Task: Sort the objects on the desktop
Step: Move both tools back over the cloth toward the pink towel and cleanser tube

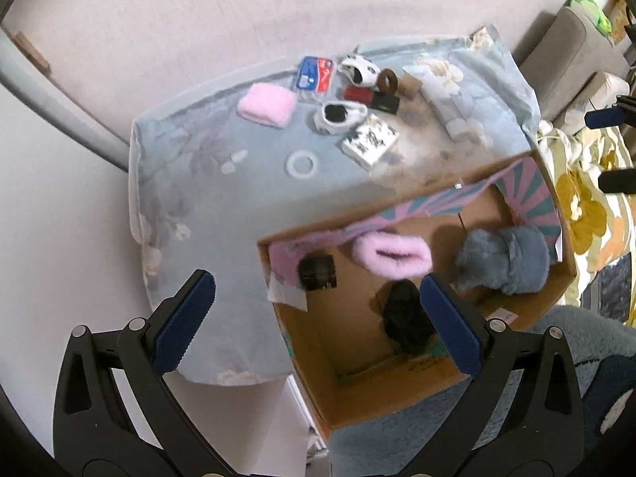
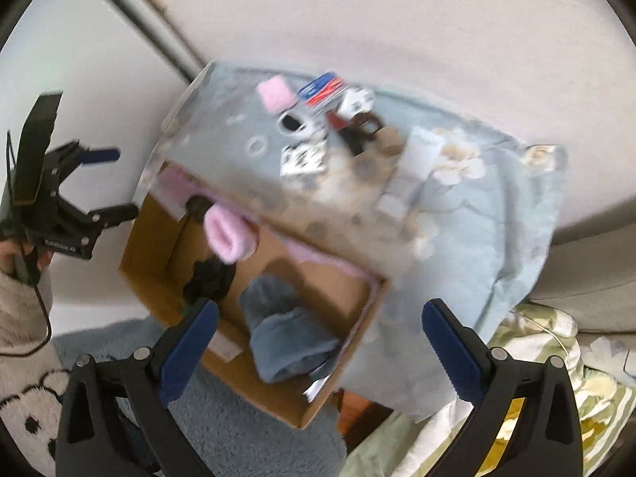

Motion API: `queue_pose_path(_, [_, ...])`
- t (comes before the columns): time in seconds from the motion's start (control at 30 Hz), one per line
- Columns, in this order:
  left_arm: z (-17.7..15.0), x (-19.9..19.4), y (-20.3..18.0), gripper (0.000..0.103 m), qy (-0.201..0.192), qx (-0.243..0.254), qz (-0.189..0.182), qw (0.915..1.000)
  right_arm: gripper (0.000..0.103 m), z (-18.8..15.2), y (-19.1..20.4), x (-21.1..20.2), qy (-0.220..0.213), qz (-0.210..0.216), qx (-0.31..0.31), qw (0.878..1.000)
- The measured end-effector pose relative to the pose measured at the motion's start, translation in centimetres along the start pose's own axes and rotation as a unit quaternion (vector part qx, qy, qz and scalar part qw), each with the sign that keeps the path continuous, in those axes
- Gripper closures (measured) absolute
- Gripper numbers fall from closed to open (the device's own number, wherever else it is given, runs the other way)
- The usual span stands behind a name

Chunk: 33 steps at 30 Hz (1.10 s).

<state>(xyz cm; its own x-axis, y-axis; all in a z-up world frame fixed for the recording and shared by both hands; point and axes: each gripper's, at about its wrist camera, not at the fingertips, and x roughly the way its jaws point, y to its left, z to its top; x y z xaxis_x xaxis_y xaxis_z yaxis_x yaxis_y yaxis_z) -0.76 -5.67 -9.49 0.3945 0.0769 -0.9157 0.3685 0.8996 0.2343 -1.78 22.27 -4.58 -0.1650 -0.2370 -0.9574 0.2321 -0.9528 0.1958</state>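
A cardboard box (image 1: 556, 278) stands beside the table and holds a pink fluffy item (image 1: 391, 254), a blue-grey fluffy item (image 1: 505, 258), a black cylinder (image 1: 318, 272) and a black bundle (image 1: 405, 318). On the table (image 1: 222, 206) lie a pink sponge (image 1: 267, 104), a blue-red packet (image 1: 316, 73), two cow-print cups (image 1: 359, 69), a red-black tube (image 1: 369, 97), a brown tape ring (image 1: 387, 79), a patterned box (image 1: 369, 141) and a white ring (image 1: 301, 163). My left gripper (image 1: 318, 318) is open and empty above the box's left edge. My right gripper (image 2: 320, 338) is open and empty above the box (image 2: 159, 294); the left gripper also shows in the right wrist view (image 2: 107, 183).
The table wears a pale blue floral cloth (image 2: 497, 214). White packets (image 1: 449, 103) lie at its far right. A blue fluffy rug (image 2: 246, 437) lies under the box. A floral yellow-green blanket (image 2: 528, 357) is at the right. A grey pole (image 1: 51, 103) runs along the wall.
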Motion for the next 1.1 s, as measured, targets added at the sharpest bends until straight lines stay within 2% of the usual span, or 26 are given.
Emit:
queue_pose_path(0.23, [3.9,0.0,2.4,0.0,-0.018,-0.016,0.006,0.9997,0.0,2.0,-2.3,-0.3,-0.019,-0.008,0.043,0.999])
queue_pose_path(0.5, [9.7,2.4,5.5,0.0,-0.03,-0.016,0.019,0.9992,0.001,5.0,-3.8,3.1,0.013,-0.031,0.079,0.996])
queue_pose_path(0.57, [11.2,3.9,6.2,0.0,-0.04,-0.016,0.023,0.9988,0.0,5.9,-4.6,4.7,0.02,-0.041,0.093,0.995])
queue_pose_path(0.63, [12.3,5.8,7.0,0.0,-0.037,-0.024,0.018,0.9989,0.001,6.6,-5.5,6.7,0.034,-0.03,0.115,0.992])
queue_pose_path(0.73, [13.6,9.3,8.1,0.0,-0.021,-0.039,0.002,0.999,0.001,7.8,-7.3,9.9,0.048,-0.024,0.153,0.987])
queue_pose_path(0.83, [14.6,13.1,9.1,0.0,0.002,-0.044,0.006,0.999,0.001,8.9,-8.7,12.7,0.059,-0.036,0.178,0.982])
queue_pose_path(1.1, [15.7,17.8,9.3,0.0,0.021,-0.039,0.017,0.9989,0.001,10.2,-9.6,17.0,0.085,-0.07,0.193,0.975])
